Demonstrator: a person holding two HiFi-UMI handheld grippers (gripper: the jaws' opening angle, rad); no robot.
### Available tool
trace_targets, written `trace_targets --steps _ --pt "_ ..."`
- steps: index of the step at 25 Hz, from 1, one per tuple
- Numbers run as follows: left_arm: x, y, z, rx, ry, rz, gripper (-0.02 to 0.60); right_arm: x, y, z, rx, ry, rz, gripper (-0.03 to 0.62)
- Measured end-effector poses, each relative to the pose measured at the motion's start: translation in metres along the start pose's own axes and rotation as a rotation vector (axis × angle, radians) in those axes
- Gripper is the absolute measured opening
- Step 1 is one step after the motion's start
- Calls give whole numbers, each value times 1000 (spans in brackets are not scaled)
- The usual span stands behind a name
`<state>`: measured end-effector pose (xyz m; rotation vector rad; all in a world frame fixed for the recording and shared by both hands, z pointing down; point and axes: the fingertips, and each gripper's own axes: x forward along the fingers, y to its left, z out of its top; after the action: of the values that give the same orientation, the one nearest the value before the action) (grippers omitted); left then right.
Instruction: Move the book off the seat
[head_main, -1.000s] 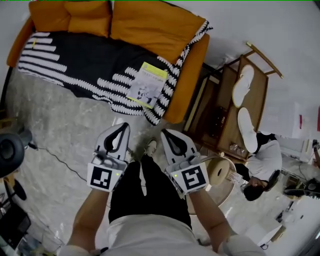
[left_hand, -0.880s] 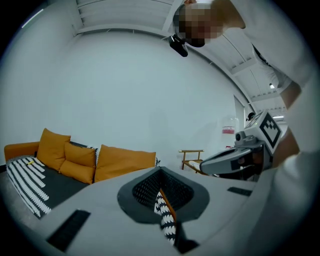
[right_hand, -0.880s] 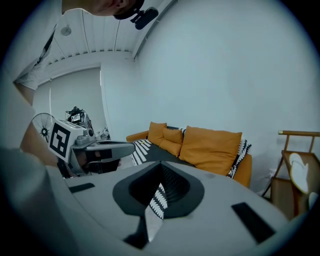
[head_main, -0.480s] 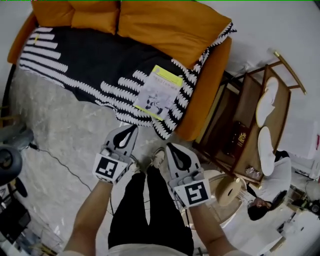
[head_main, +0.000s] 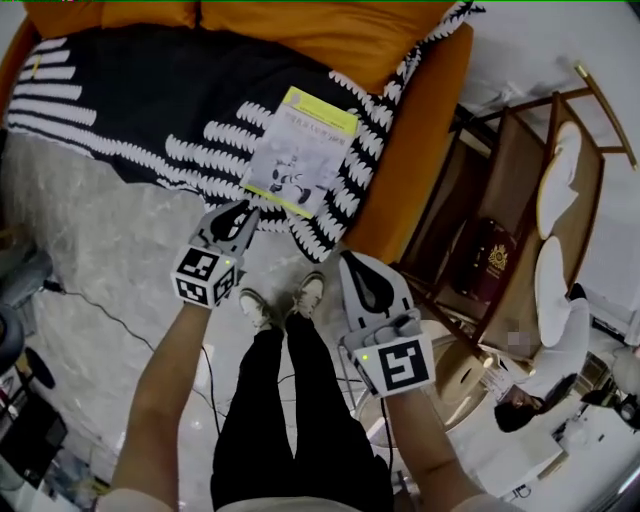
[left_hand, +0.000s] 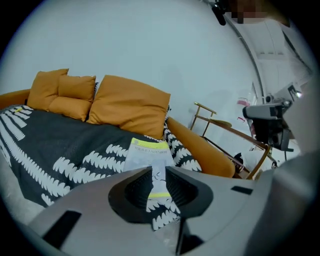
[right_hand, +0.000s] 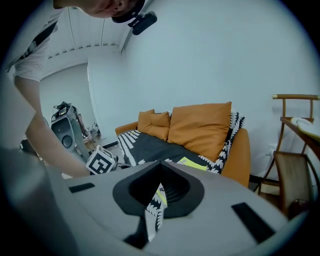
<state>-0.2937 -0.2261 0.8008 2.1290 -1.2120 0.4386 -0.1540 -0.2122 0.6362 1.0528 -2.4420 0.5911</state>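
The book (head_main: 300, 150), white with a yellow-green band, lies flat on the black-and-white blanket (head_main: 150, 110) near the right end of the orange sofa (head_main: 420, 150). My left gripper (head_main: 248, 207) points at the book's near edge, just short of it, over the blanket's hem. Its jaws have just been opening; a narrow gap shows with nothing in it. Through that gap in the left gripper view (left_hand: 159, 172) I see the book (left_hand: 147, 152). My right gripper (head_main: 352, 258) hangs farther back, above the floor, its tips together and empty (right_hand: 160, 164). The book (right_hand: 192, 163) lies beyond it.
Orange cushions (head_main: 300, 25) line the sofa back. A wooden rack (head_main: 520, 190) with white slippers (head_main: 560, 170) stands right of the sofa, a red box (head_main: 485, 262) on its lower shelf. A round stool (head_main: 455, 370) and another person (head_main: 540, 370) are at the lower right. A cable (head_main: 110, 320) crosses the floor.
Both grippers have sunk and come closer to the sofa. The left one has advanced farther, up to the book's near edge, and its jaws have parted a little.
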Motion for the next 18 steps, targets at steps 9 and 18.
trace_targets --steps 9,18 --pt "59 48 -44 -41 95 -22 202 17 -6 -37 -8 37 41 20" --pt "99 76 -57 -70 146 -93 299 26 -13 -58 0 51 53 20"
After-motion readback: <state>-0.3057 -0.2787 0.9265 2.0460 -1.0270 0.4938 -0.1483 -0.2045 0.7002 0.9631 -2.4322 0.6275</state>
